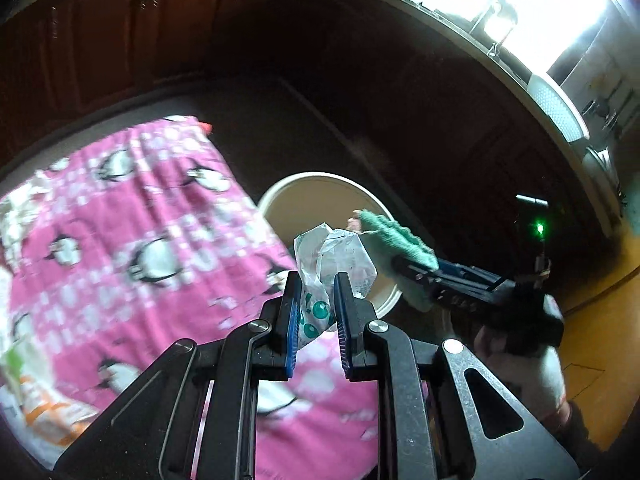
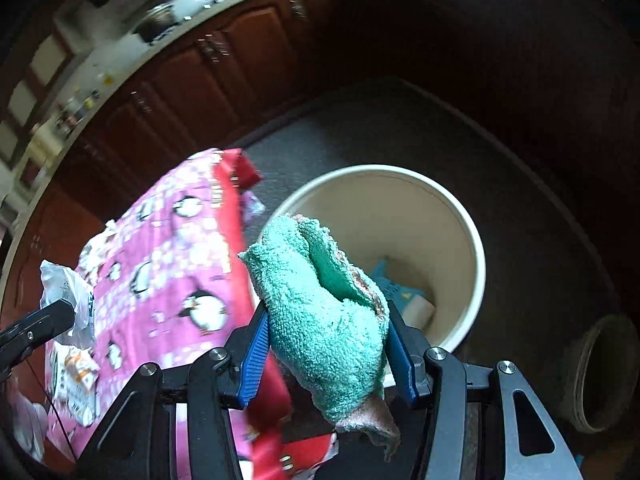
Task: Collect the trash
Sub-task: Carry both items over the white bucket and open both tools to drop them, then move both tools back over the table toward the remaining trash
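Observation:
My left gripper (image 1: 316, 300) is shut on a crumpled white plastic wrapper with teal dots (image 1: 332, 258), held above the table edge near a cream bucket (image 1: 320, 180) on the floor. My right gripper (image 2: 326, 320) is shut on a teal terry cloth (image 2: 320, 304), held over the bucket's near rim (image 2: 476, 248). Blue and white scraps (image 2: 416, 304) lie inside the bucket. The right gripper and cloth (image 1: 396, 240) show in the left view; the left gripper's wrapper (image 2: 68, 296) shows at the left of the right view.
A table with a pink penguin cloth (image 1: 140, 240) stands left of the bucket. Printed packets (image 2: 76, 376) lie on it. Dark wood cabinets (image 1: 120, 32) line the back. A dark round pot (image 2: 604, 372) sits on the floor at right.

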Demonstrator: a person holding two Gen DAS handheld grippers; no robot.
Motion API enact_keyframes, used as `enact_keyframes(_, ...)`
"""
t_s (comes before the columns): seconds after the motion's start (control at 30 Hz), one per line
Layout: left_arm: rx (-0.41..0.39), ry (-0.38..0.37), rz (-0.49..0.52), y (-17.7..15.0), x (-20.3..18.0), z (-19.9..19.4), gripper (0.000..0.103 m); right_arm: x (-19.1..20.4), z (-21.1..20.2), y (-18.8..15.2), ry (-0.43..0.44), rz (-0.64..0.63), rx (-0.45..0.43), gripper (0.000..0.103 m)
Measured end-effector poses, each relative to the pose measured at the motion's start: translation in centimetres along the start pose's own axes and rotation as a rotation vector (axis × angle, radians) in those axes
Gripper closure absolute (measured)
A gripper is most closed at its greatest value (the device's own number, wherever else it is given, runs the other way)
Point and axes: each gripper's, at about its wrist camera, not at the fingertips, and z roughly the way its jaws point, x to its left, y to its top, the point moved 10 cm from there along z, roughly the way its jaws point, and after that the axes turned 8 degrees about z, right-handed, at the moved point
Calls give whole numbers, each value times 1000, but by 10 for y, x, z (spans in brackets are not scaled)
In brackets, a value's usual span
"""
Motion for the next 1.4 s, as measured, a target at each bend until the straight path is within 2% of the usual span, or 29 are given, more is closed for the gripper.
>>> enact_keyframes(0.17,-1,-45,-46,13,-7,38,88,-13,14,10,-49,43,-7,46)
enact_keyframes(0.2,4,-50,-53,13,-7,43,84,-16,14,12,-59,49,-12,43)
enact_keyframes(0.27,20,-49,-73,11,-3,53,66,-18,13,13,-56,59,-17,41)
enact_keyframes(0.3,23,-50,-80,9,-2,56,53,-18,12,12,-44,62,-17,40)
enact_keyframes(0.33,25,-54,-88,7,-1,58,50,-18,12,11,-42,62,-17,40)
enact_keyframes(0.63,22,0,-62,-6,7,45,50,-10,14,-1,-24,54,1,39)
enact_keyframes(0.93,-12,68,-53,-18,23,14,50,20,0,-3,2,-9,-21,39)
enact_keyframes(1.17,-42,128,-54,-33,40,-17,50,59,-9,-9,45,-71,-25,35)
enact_keyframes(1.4,-61,184,-87,-52,62,-52,50,120,-12,-26,121,-165,-7,35)
